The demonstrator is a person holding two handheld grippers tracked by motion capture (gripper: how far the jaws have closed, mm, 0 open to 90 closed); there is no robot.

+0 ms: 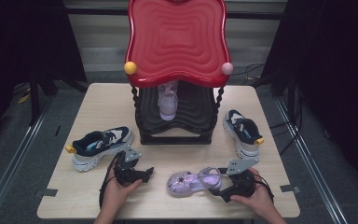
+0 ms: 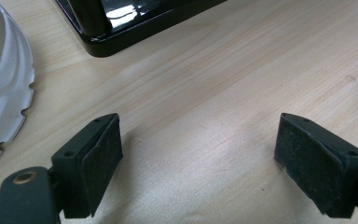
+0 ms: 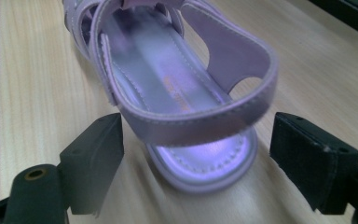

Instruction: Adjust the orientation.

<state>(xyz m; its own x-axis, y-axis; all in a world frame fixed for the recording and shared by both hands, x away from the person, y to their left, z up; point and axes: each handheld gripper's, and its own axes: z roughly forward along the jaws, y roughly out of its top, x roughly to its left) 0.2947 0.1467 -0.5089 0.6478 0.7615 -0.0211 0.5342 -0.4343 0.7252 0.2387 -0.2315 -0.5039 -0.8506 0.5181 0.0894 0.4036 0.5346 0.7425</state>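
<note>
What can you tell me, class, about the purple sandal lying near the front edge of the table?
The purple sandal is a child's closed-toe shoe of glossy, plastic-looking lilac material, with cut-out straps, a dark star-like ornament on the toe and a shiny insole. It lies upright on its sole on the wooden table, toe toward the person's left. Its heel strap sits between the open jaws of the right gripper, whose pads stand clear of it on both sides.

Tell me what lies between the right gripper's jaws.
The purple sandal's heel end sits between the open jaws of the right gripper, pads not touching it, as the right gripper view shows.
</note>
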